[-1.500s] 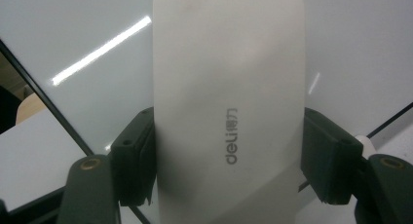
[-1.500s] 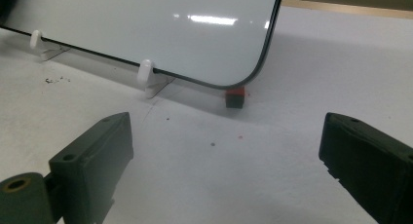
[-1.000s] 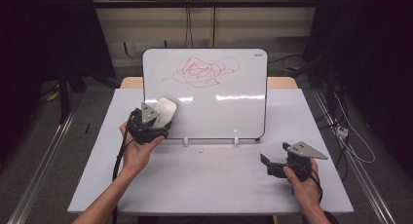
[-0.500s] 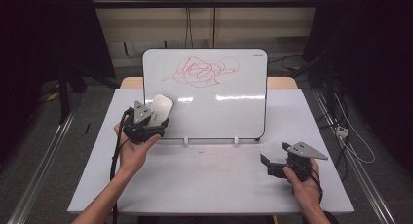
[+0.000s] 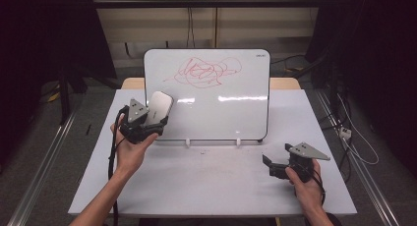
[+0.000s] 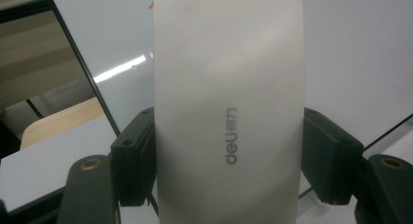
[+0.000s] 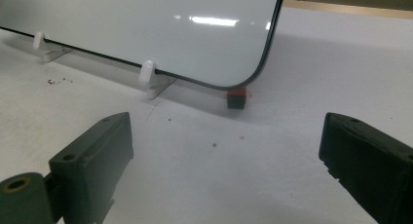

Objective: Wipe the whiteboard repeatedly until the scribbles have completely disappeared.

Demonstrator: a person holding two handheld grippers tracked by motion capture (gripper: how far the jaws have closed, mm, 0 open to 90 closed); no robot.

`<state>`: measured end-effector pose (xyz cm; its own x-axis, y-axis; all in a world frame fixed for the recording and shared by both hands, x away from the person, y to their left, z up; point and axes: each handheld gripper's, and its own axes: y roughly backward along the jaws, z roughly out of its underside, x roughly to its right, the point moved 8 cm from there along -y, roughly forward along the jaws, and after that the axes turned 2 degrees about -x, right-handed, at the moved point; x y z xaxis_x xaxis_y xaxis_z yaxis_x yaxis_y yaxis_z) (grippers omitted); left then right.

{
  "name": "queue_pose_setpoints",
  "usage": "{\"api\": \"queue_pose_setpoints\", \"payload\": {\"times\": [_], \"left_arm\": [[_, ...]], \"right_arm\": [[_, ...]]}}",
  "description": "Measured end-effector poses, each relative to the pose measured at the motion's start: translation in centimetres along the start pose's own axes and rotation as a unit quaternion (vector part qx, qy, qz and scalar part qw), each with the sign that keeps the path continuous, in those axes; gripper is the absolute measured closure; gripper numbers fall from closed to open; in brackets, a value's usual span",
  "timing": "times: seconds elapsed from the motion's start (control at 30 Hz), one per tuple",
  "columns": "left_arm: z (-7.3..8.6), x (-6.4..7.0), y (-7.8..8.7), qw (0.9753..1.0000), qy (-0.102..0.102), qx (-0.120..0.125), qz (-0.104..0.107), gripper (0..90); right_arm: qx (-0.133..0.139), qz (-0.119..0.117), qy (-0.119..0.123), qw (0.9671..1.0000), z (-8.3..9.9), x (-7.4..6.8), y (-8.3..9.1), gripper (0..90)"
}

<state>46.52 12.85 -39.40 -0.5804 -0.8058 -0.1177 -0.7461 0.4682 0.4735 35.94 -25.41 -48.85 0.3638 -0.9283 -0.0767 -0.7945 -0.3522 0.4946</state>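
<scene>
A whiteboard [image 5: 216, 108] stands upright on the white table [image 5: 211, 186], with a red scribble [image 5: 204, 71] near its top. My left gripper [image 5: 153, 122] is shut on a pale grey eraser [image 5: 160, 105], held up in front of the board's left edge. In the left gripper view the eraser [image 6: 229, 87] reads "deli" and sits clamped between both jaws, with the board [image 6: 350, 53] close behind it. My right gripper [image 5: 269, 166] rests low over the table's right front, open and holding nothing. It faces the board's lower right corner [image 7: 243, 78].
Two white clip feet [image 7: 146, 73] hold the board's bottom edge. A small red and black block [image 7: 236, 98] lies under its right corner. Dark specks dot the table [image 7: 214, 145]. Rails and cables run along the floor at both sides of the table.
My left gripper has shifted slightly left with the eraser, still by the board's left edge. The right gripper has not moved.
</scene>
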Motion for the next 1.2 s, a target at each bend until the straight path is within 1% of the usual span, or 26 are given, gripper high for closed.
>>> {"api": "queue_pose_setpoints", "payload": {"times": [0.1, 0.13, 0.17, 0.2, 0.23, 0.27, 0.3, 0.4, 0.6, 0.7, 0.73, 0.77, 0.87, 1.1, 1.2], "left_arm": [[-0.4, -0.1, 0.1, 0.9999, 0.007, 0.007, 0.006, 31.1], [-0.6, -0.1, 0.2, 0.9999, 0.005, 0.008, 0.004, 31.1], [-0.6, -0.1, 0.2, 0.9999, 0.008, 0.011, 0.005, 31.1], [-0.7, -0.2, 0.3, 0.9999, 0.002, 0.010, 0.005, 31.1], [-0.9, -0.2, 0.3, 0.9999, 0.004, 0.014, 0.007, 31.1], [-1.0, -0.2, 0.3, 0.9999, 0.007, 0.014, 0.002, 31.1], [-1.1, -0.2, 0.3, 0.9999, 0.002, 0.011, 0.001, 31.1], [-1.5, -0.4, 0.3, 0.9999, 0.000, 0.012, -0.003, 31.1], [-2.8, -1.0, 0.3, 0.9997, -0.007, 0.017, -0.019, 31.1], [-3.6, -1.4, -0.1, 0.9994, -0.013, 0.017, -0.026, 31.1], [-4.0, -1.7, -0.4, 0.9993, -0.014, 0.016, -0.032, 31.1], [-4.2, -1.9, -0.5, 0.9992, -0.011, 0.016, -0.034, 31.1], [-4.8, -2.4, -0.9, 0.9988, -0.014, 0.017, -0.043, 31.1], [-6.1, -2.9, -1.1, 0.9982, -0.015, 0.022, -0.054, 31.1], [-6.7, -3.1, -1.3, 0.9980, -0.017, 0.023, -0.056, 31.1]], "right_arm": [[-0.001, 0.001, -0.003, 1.0000, 0.1, 0.0, 0.0, 6.0], [-0.001, 0.002, -0.003, 1.0000, 0.1, 0.1, 0.0, 6.0], [-0.001, 0.003, -0.003, 1.0000, 0.1, 0.2, 0.0, 5.9], [-0.001, 0.003, -0.003, 1.0000, 0.1, 0.2, 0.0, 5.9], [-0.001, 0.002, -0.002, 1.0000, 0.1, 0.2, 0.0, 5.9], [-0.001, 0.002, -0.002, 1.0000, 0.1, 0.2, 0.0, 5.9], [-0.001, 0.002, -0.001, 1.0000, 0.1, 0.2, 0.0, 5.9], [-0.001, 0.002, 0.000, 1.0000, 0.1, 0.2, 0.0, 5.9], [-0.001, 0.001, 0.000, 1.0000, 0.1, 0.2, 0.0, 5.9], [-0.001, 0.002, 0.002, 1.0000, 0.1, 0.3, -0.1, 5.9], [-0.001, 0.001, 0.001, 1.0000, 0.1, 0.3, -0.1, 5.9], [-0.002, 0.001, 0.000, 1.0000, 0.1, 0.3, -0.1, 5.9], [-0.001, -0.001, 0.000, 1.0000, 0.1, 0.2, 0.0, 5.9], [0.000, -0.007, 0.000, 1.0000, 0.2, 0.1, 0.0, 5.7], [-0.001, -0.009, -0.001, 1.0000, 0.2, 0.1, 0.0, 5.4]]}}
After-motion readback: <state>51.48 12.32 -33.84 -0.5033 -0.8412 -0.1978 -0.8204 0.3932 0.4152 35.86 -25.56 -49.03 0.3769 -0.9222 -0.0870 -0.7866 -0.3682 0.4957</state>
